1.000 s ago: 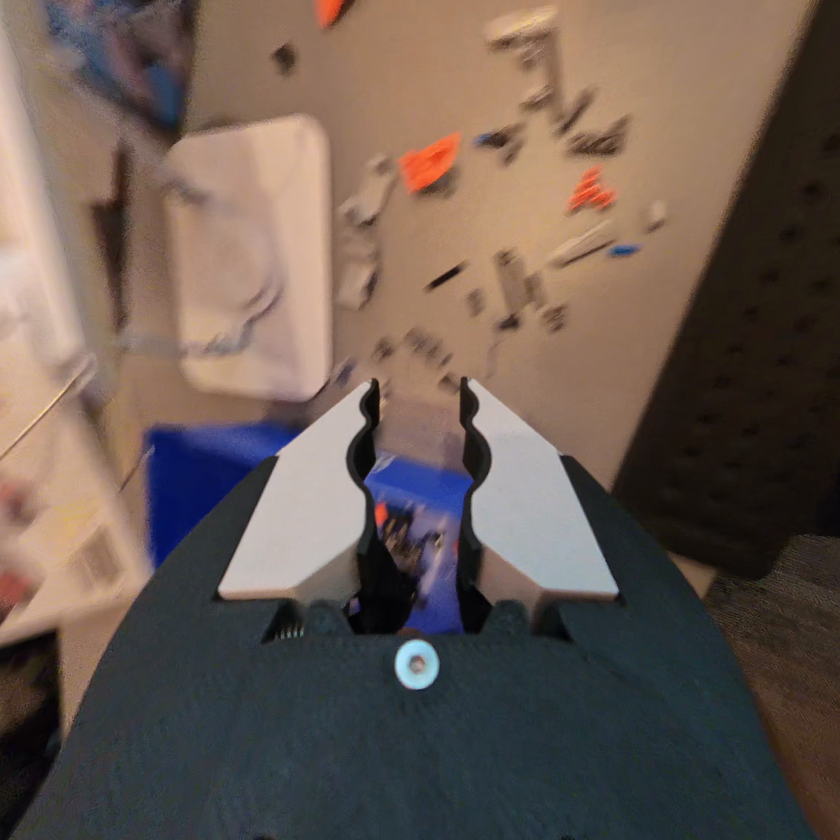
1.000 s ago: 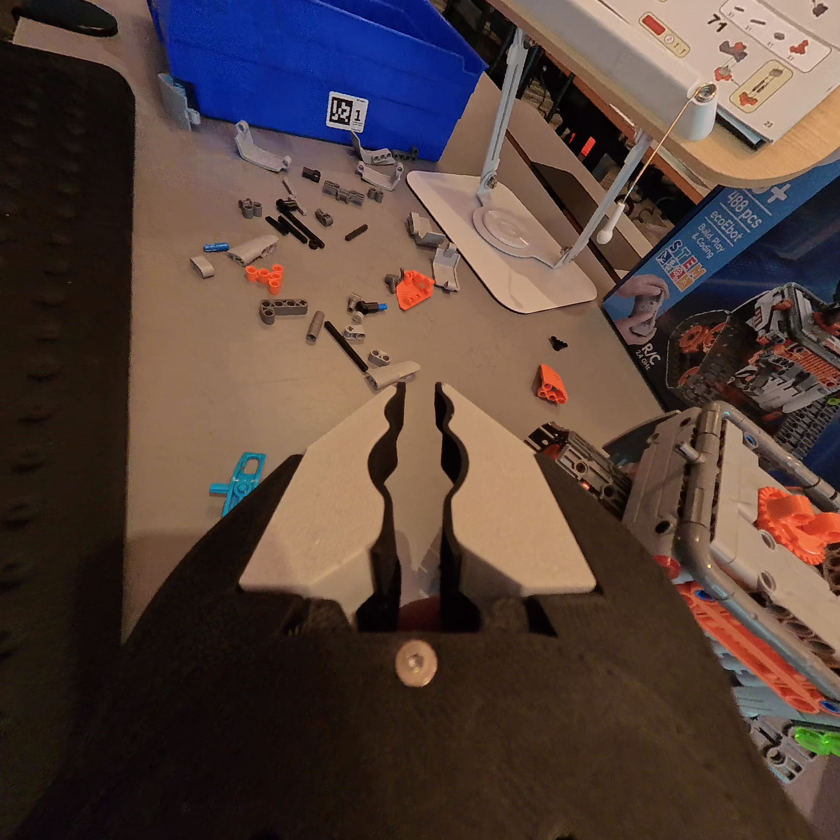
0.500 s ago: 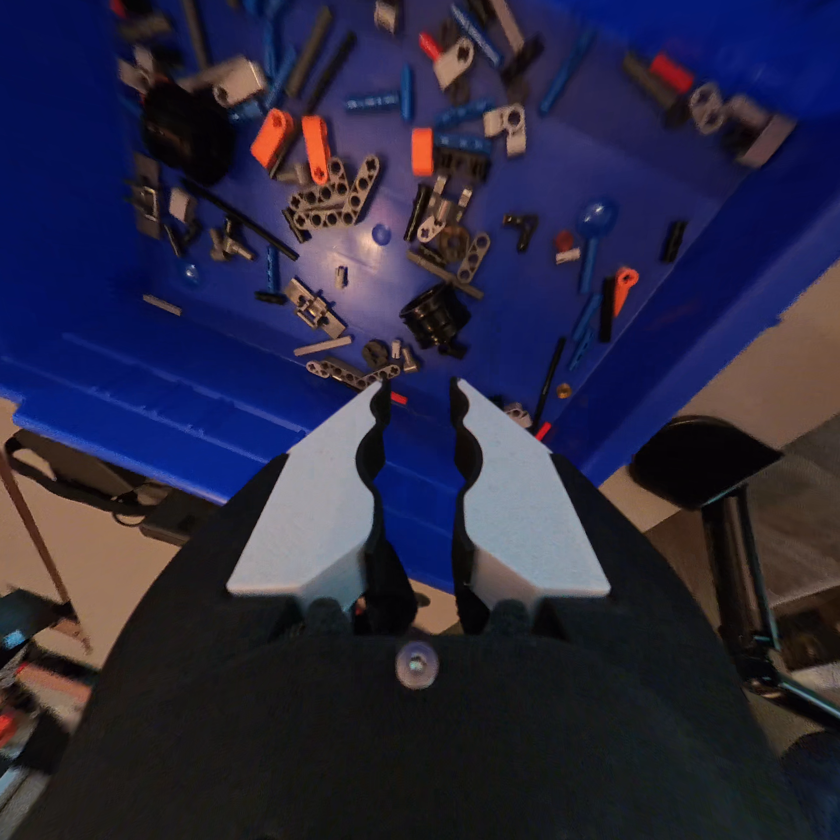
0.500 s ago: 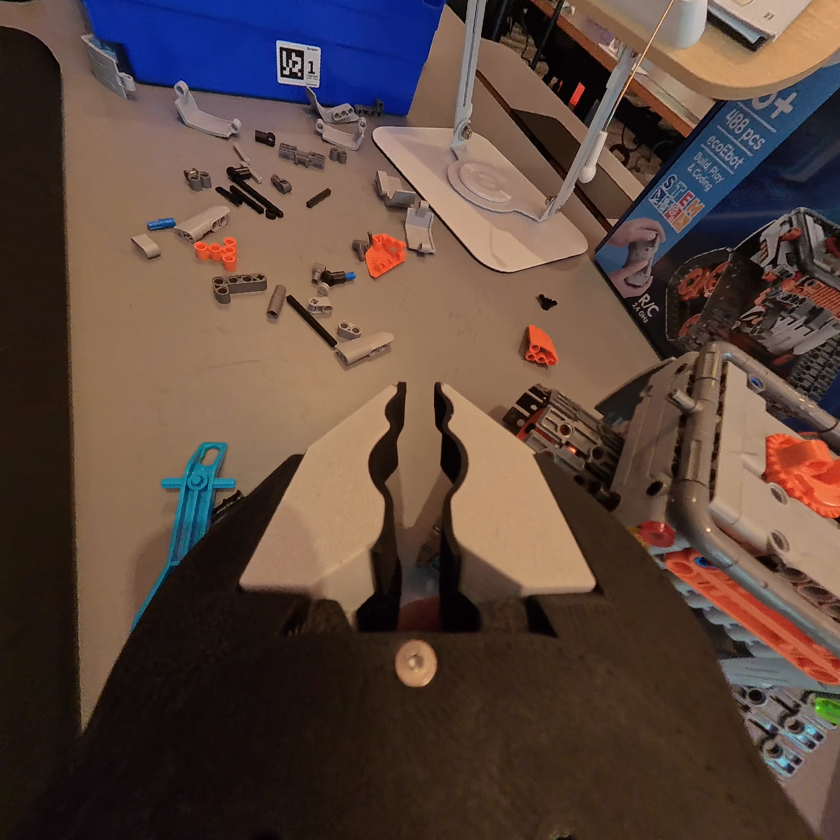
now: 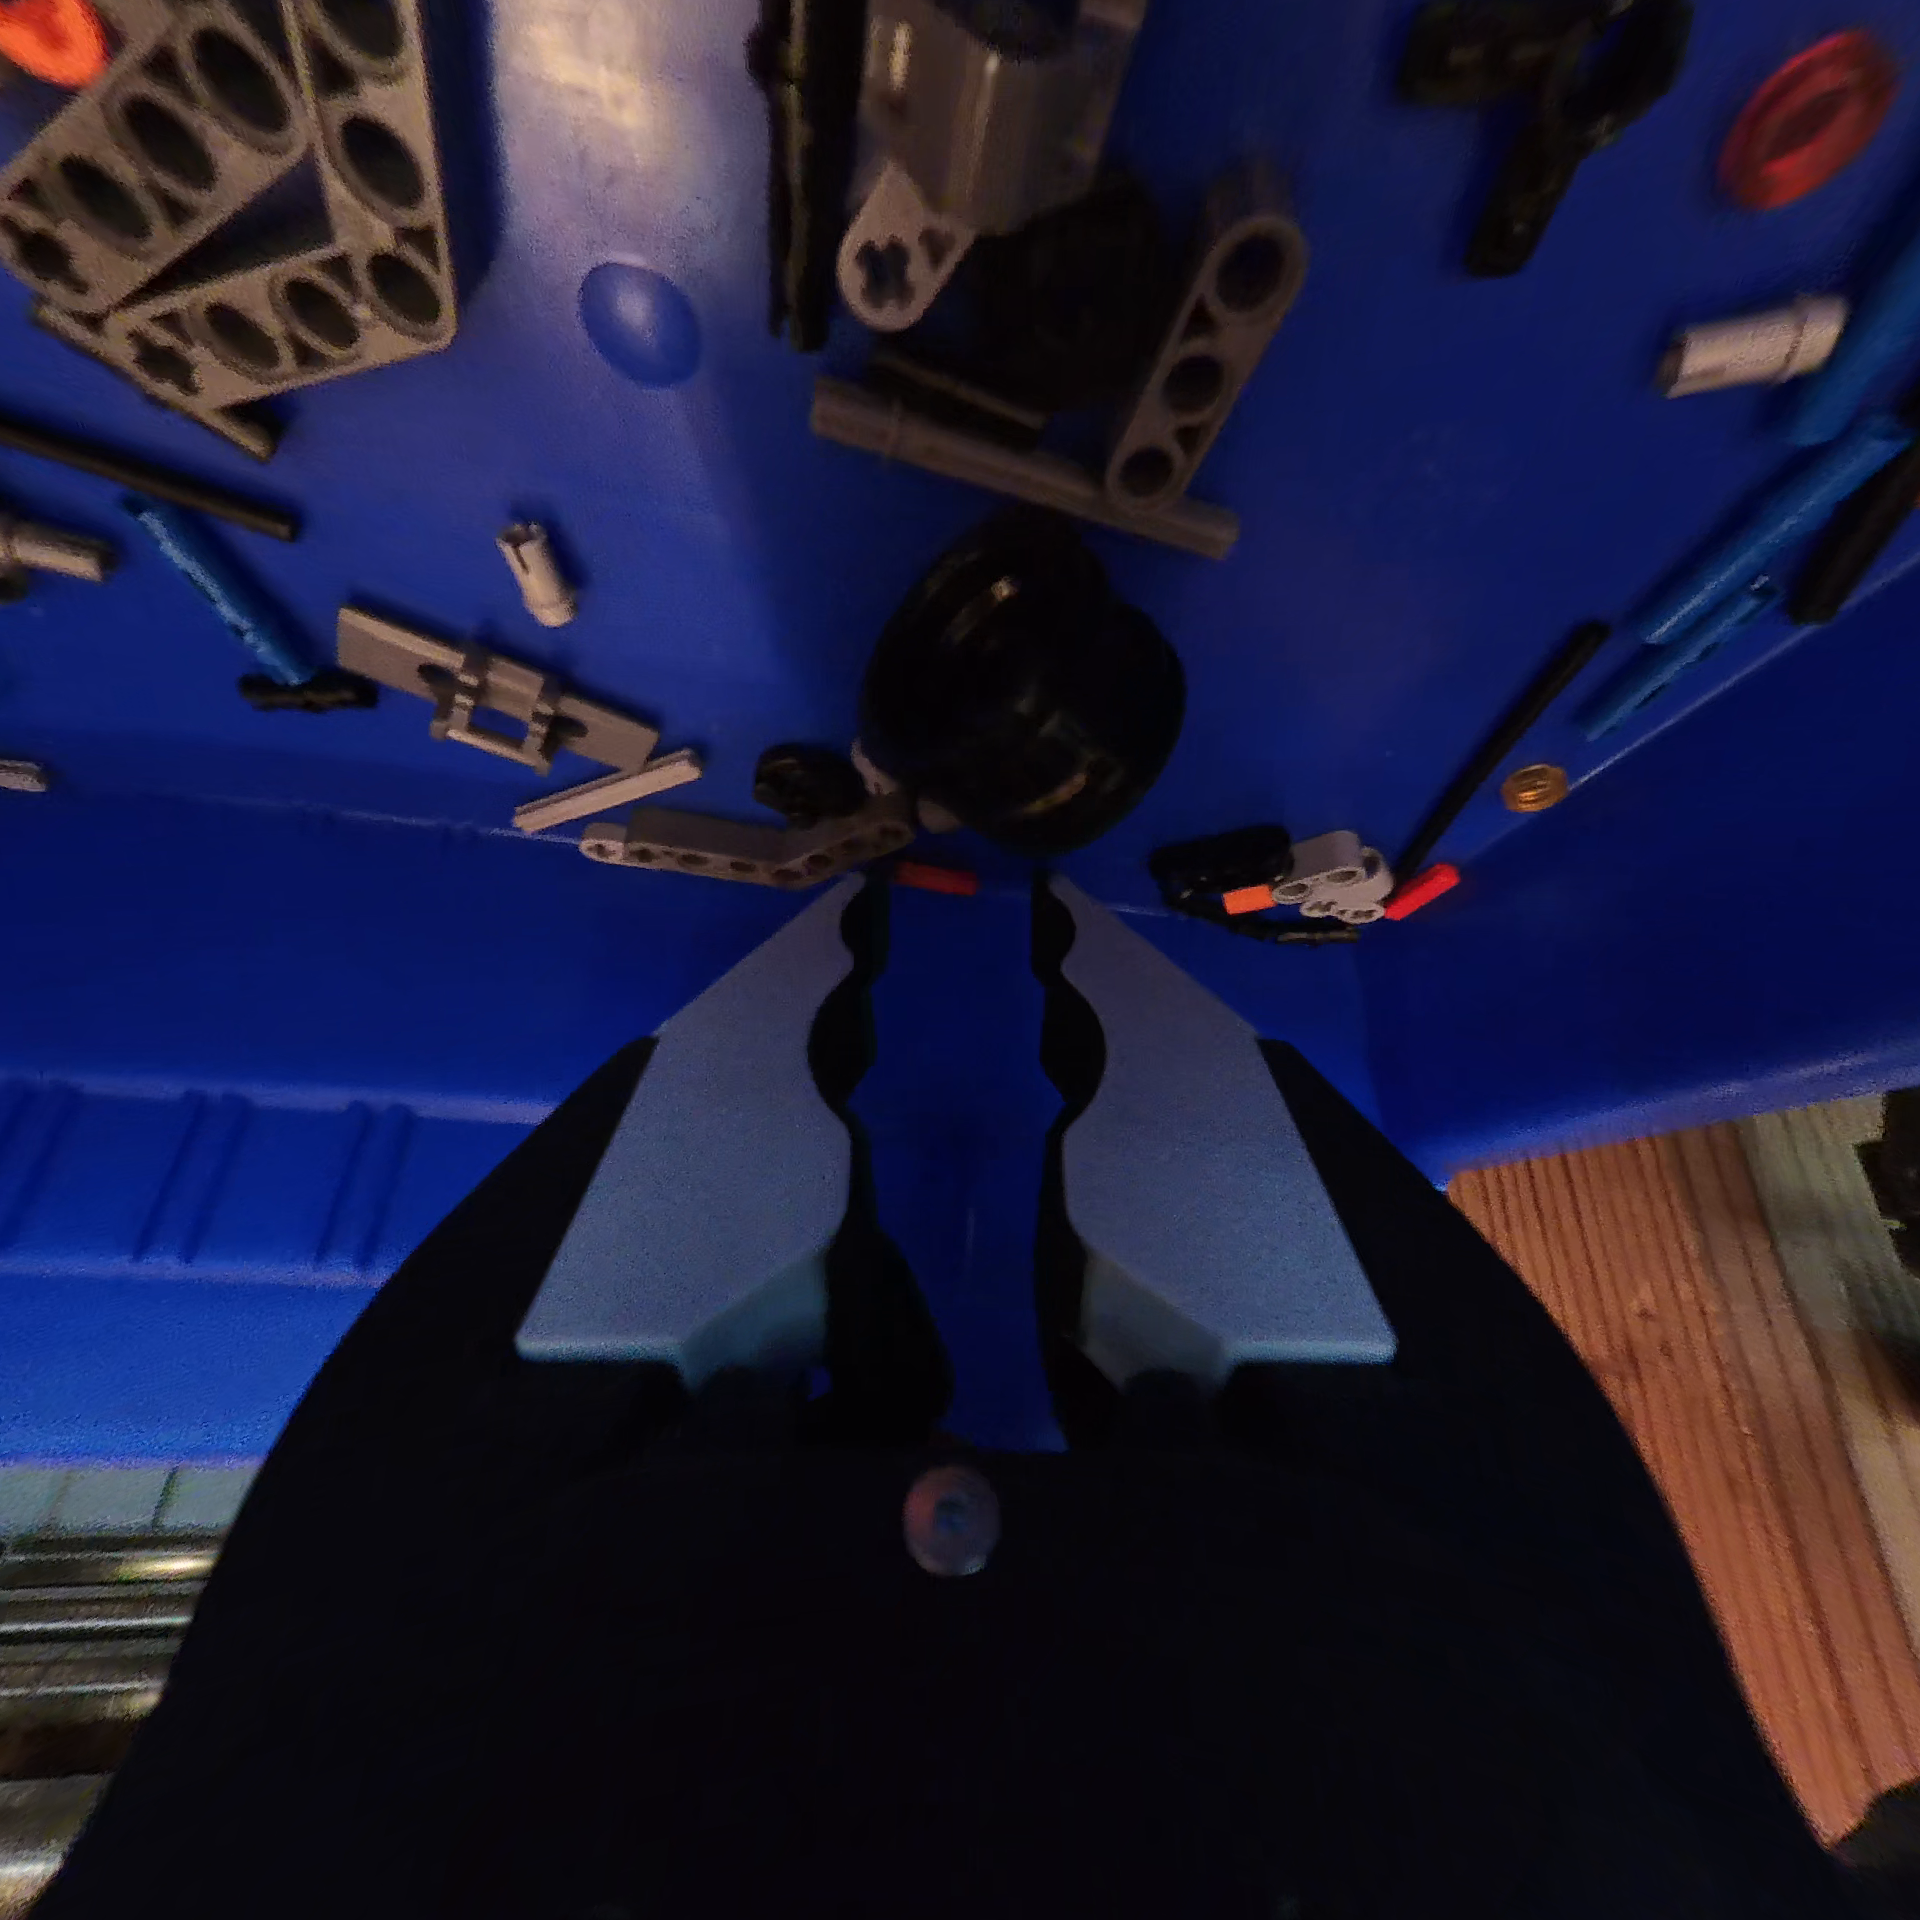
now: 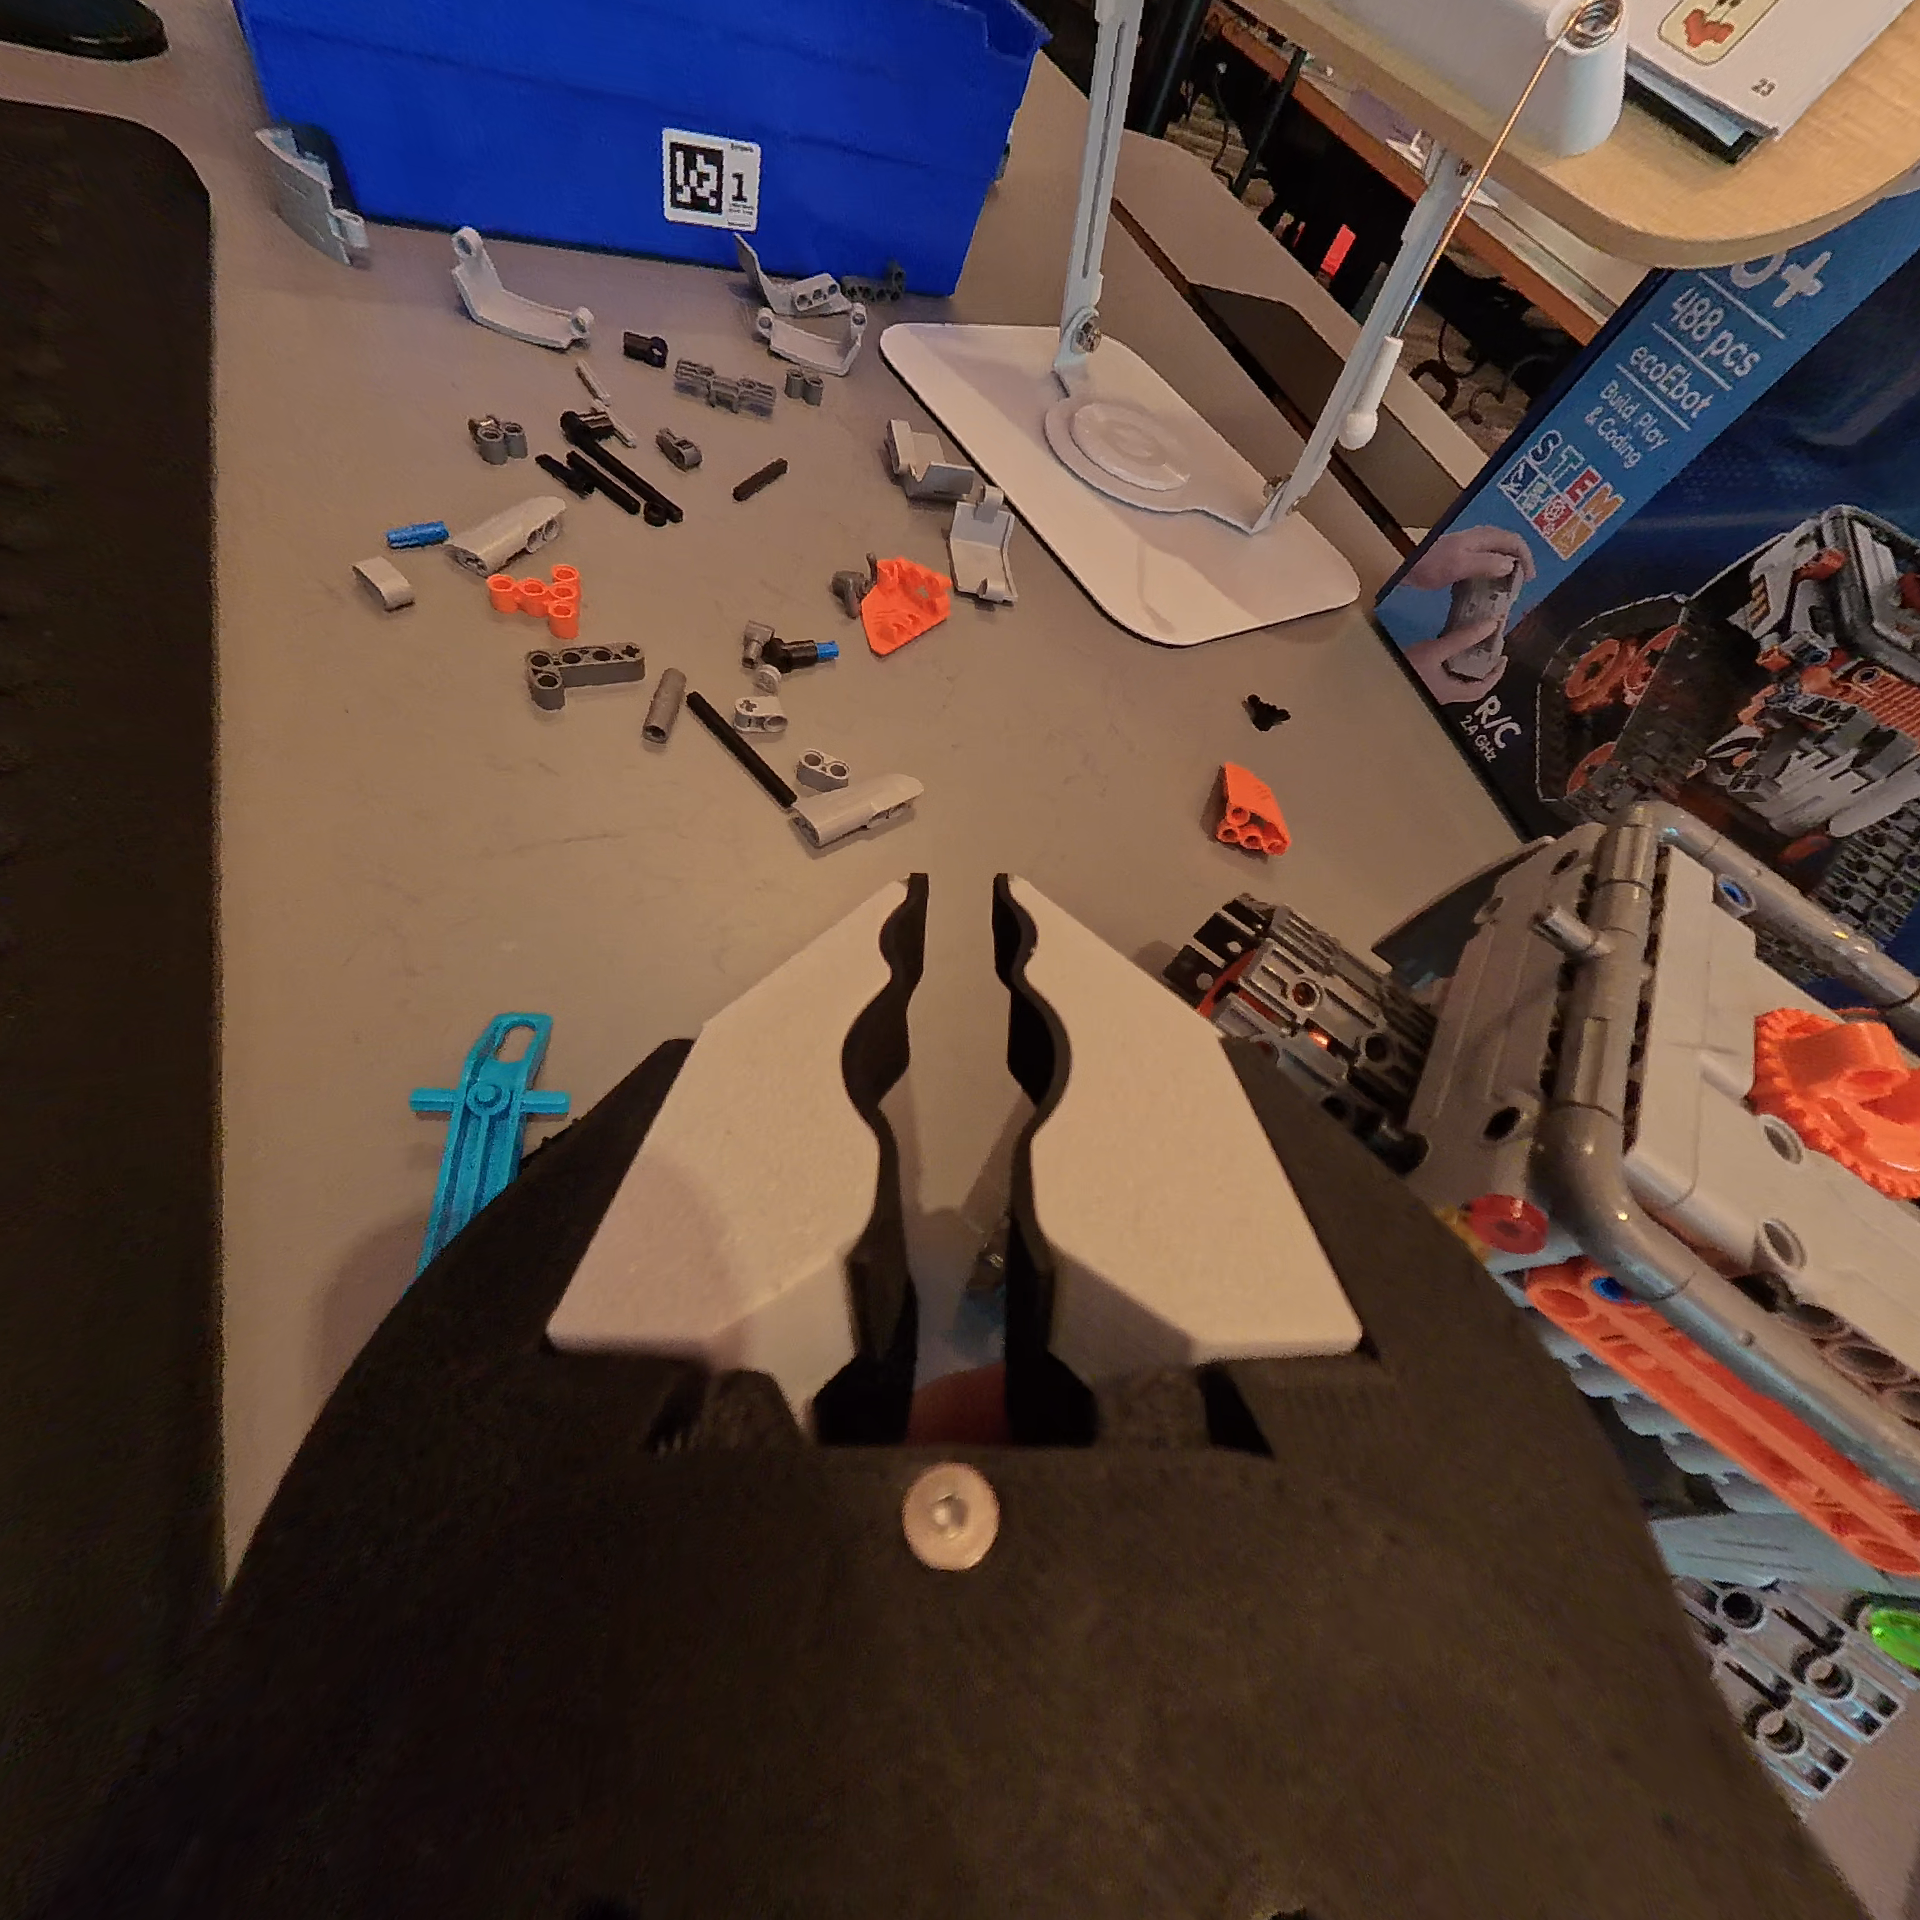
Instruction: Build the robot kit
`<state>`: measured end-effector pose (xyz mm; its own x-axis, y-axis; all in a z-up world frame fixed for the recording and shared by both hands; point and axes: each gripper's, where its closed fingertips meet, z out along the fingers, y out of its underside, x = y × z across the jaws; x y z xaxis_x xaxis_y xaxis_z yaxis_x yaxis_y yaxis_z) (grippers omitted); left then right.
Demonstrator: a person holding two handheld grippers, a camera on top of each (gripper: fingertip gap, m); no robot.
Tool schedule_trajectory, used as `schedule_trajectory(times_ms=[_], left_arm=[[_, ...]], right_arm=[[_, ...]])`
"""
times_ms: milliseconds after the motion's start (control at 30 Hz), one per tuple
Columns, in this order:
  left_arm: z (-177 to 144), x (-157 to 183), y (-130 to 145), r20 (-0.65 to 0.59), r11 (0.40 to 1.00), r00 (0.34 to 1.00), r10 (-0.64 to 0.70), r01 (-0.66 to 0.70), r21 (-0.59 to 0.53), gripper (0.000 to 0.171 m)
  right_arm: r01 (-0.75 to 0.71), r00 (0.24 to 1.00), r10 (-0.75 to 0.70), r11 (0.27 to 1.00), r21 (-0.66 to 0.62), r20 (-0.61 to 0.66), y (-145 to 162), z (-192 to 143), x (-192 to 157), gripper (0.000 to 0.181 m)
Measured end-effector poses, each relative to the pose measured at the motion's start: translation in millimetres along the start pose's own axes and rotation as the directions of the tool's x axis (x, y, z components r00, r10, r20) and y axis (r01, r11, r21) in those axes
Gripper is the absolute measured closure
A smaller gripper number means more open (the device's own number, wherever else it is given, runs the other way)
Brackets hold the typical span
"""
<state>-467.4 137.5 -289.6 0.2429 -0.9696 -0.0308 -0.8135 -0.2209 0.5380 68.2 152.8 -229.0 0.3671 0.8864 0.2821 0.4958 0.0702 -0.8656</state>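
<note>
While parted and empty, left gripper point(image 5: 951, 894) above blue bin point(image 5: 312, 1039), near one glossy black wheel point(image 5: 1023, 691); right gripper point(image 6: 958, 888) narrowly parted, empty, over two orange studded pieces point(image 6: 904, 603).

Right gripper point(image 6: 958, 883) jaws apart, above table point(image 6: 364, 831).

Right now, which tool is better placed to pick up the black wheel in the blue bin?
Left. The left tool is open inside the bin, with the wheel just past its tips. The right tool is over the table, far from the bin.
</note>
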Motion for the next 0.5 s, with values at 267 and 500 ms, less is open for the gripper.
schedule_trajectory(times_ms=[267, 500], left_arm=[[2, 6, 2, -0.036, 1.000, 0.999, 0.007, -0.008, -0.012, 0.158], [-15, -7, 1, 0.005, 0.981, 0.989, -0.149, 0.147, 0.127, 0.150]], right_arm=[[0.007, 1.000, -0.007, 1.000, 0.019, 0.003, -5, -3, -2, 0.171], [0.008, 1.000, -0.008, 1.000, 0.025, 0.009, -6, -3, -3, 0.171]])
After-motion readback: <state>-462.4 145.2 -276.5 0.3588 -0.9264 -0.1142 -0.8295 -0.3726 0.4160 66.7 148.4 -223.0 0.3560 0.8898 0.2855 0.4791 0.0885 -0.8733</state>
